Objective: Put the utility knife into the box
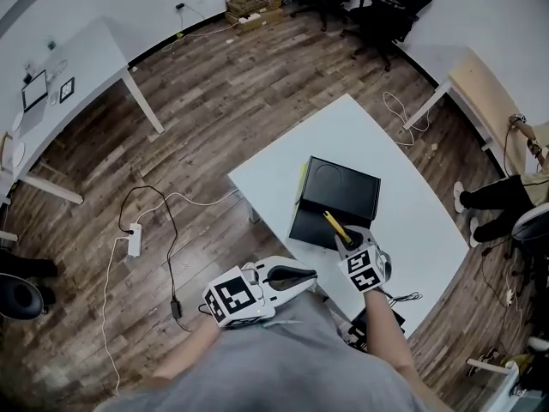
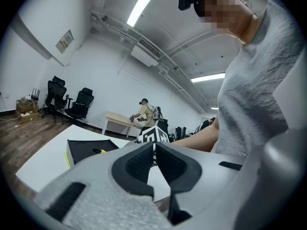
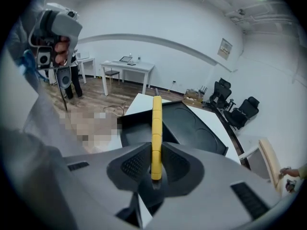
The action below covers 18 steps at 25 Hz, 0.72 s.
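Your right gripper (image 1: 347,240) is pinching the utility knife (image 1: 336,228) by its rear end, jaws pressed onto the yellow body from both sides. The rest of the knife (image 3: 157,128) sticks straight out ahead along the jaws. Its long axis runs away from you, so the free tip leads.

The box (image 1: 343,191) lies open on the tabletop (image 1: 403,204), close to the near edge and about halfway along it. It is directly ahead of the right gripper (image 3: 154,150). From the head view the knife's tip already hangs over the near part of the box. From the right gripper view the knife lines up roughly with the seam between the open tray (image 3: 139,133) on the left and the flat lid (image 3: 194,128), with its round imprint, on the right. I cannot tell how high the knife is above the tray.

Your left gripper (image 1: 309,275) has its jaws together on nothing. It sits off the near edge of the tabletop, to the left of the right gripper, its jaws (image 2: 154,150) pointing across toward it. It is beside the box, but the right one is the working hand.

In my judgement the next move is short: shift the knife a little left over the tray, tip it down flat, then let go. Watch that the tip does not catch on the tray wall.
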Each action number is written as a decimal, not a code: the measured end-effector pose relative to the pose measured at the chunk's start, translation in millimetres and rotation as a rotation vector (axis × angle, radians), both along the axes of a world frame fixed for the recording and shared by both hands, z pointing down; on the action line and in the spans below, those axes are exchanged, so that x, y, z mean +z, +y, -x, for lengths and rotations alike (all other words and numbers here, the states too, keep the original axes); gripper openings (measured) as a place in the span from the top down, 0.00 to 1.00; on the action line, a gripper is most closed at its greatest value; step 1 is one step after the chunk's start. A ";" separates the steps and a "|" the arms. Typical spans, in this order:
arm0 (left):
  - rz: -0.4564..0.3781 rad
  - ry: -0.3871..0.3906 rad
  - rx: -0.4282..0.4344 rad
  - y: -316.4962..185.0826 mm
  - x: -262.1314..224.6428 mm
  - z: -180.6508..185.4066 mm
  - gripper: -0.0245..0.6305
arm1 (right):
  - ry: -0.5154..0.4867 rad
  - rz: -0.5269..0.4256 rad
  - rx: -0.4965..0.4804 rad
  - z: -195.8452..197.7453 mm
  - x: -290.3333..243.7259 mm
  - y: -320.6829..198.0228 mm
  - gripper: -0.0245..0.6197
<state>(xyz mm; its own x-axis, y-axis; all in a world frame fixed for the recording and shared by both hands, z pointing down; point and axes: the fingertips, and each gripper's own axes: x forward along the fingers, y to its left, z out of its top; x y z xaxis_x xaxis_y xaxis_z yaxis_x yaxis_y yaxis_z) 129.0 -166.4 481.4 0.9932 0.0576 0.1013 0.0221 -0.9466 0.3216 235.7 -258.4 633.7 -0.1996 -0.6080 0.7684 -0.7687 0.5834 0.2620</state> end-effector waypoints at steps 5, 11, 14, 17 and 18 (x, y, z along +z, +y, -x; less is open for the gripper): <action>0.003 -0.003 -0.014 -1.3 0.0 -1.7 0.92 | 0.039 0.040 -0.051 3.5 18.4 -3.4 0.84; 0.006 -0.011 -0.022 0.7 4.3 -2.7 0.92 | 0.070 0.087 -0.091 10.1 40.0 -5.4 0.84; -0.002 -0.020 -0.023 4.3 6.5 -5.5 0.92 | 0.070 0.110 -0.094 8.6 48.8 -5.4 0.84; -0.006 -0.024 -0.034 3.9 7.5 -7.4 0.92 | 0.068 0.140 -0.099 6.8 55.6 -6.7 0.84; -0.006 -0.023 -0.040 2.4 7.2 -8.2 0.92 | 0.067 0.152 -0.103 6.4 57.4 -7.3 0.84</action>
<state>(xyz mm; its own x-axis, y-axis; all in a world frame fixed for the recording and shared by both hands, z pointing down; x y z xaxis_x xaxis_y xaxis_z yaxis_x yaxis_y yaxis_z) 137.1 -164.0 488.6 0.9920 0.0176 0.1247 -0.0229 -0.9485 0.3158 229.3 -265.7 691.1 -0.2001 -0.4627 0.8636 -0.6870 0.6947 0.2131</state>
